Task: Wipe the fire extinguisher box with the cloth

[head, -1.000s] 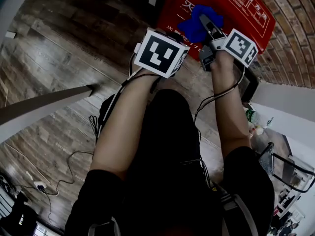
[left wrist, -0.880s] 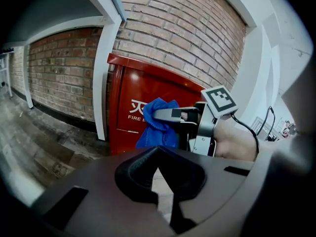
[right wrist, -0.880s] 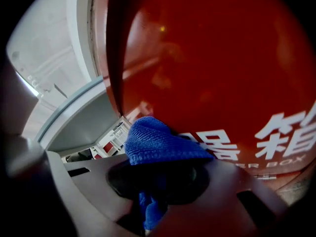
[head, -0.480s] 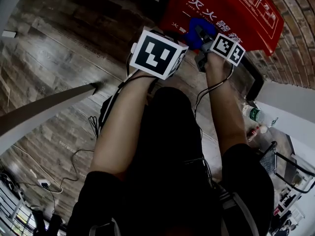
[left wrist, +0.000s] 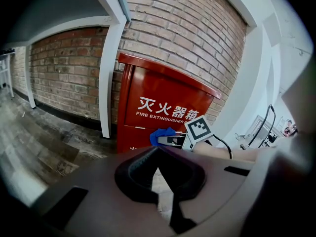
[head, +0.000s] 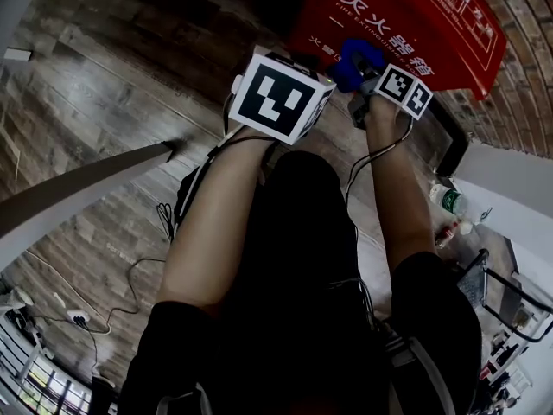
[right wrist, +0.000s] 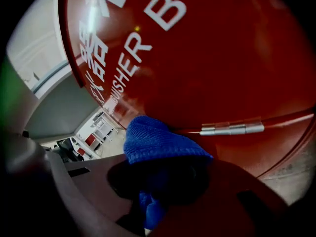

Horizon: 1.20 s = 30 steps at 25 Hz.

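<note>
The red fire extinguisher box (head: pixel 432 11) stands against a brick wall, with white lettering on its door. My right gripper (head: pixel 364 73) is shut on a blue cloth (head: pixel 358 57) and presses it to the door just below the lettering. In the right gripper view the cloth (right wrist: pixel 158 139) bulges out of the right gripper (right wrist: pixel 163 169) against the red box (right wrist: pixel 207 58), beside a metal hinge (right wrist: pixel 232 129). The left gripper (left wrist: pixel 158 151) is shut and holds nothing. It hangs back from the box (left wrist: pixel 158 107), with the cloth (left wrist: pixel 159 135) ahead of it. Its marker cube (head: pixel 281 98) hides its jaws in the head view.
A white post (left wrist: pixel 107 83) stands just left of the box, in front of the brick wall (left wrist: pixel 64 78). Cables (head: pixel 130 275) trail over the wooden floor (head: pixel 95 85). A plastic bottle (head: pixel 445 201) and a dark frame (head: pixel 454 150) sit to the right of the box.
My right gripper has slid the cloth off the white lettering and down the door, toward me. The left gripper has kept its place.
</note>
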Each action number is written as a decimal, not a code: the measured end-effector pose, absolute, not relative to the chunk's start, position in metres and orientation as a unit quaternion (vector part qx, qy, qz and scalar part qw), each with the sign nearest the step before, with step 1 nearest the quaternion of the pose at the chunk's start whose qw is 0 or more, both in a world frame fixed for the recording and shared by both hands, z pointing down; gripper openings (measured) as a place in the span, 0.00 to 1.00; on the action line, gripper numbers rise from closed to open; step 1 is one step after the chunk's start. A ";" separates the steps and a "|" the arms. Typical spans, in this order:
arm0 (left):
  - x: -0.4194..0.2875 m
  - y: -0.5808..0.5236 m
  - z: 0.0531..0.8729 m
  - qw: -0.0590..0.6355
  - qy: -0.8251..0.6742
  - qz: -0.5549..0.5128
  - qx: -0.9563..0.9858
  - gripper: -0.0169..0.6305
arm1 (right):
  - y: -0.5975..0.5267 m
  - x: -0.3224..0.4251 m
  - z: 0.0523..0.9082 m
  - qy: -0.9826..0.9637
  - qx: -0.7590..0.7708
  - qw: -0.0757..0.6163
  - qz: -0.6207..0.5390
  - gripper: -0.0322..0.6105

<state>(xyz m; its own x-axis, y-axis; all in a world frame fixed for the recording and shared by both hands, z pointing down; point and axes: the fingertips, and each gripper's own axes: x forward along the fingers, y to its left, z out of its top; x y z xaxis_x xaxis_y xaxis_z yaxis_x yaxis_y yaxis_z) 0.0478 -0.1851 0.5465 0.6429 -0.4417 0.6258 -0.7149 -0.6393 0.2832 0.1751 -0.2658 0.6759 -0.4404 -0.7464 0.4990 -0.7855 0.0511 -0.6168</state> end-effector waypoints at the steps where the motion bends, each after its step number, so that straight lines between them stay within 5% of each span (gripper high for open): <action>1: 0.048 -0.184 0.546 0.263 -0.333 0.259 0.868 0.03 | -0.266 0.176 0.681 -0.721 0.529 0.025 0.446 0.20; 22: 0.000 -0.171 0.554 0.258 -0.361 0.290 0.848 0.03 | -0.264 0.183 0.875 -0.635 0.578 0.249 0.448 0.20; 30: 0.002 -0.163 0.542 0.248 -0.369 0.283 0.850 0.03 | -0.295 0.134 0.843 -0.677 0.547 0.192 0.453 0.20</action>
<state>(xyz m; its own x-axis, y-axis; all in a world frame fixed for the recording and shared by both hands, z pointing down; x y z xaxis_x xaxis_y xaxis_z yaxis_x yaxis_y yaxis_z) 0.0022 -0.1627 0.5420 0.5674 -0.4868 0.6642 -0.7678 -0.6043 0.2130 0.1335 -0.2946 0.8429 -0.3269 -0.5671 0.7560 -0.9153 -0.0091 -0.4026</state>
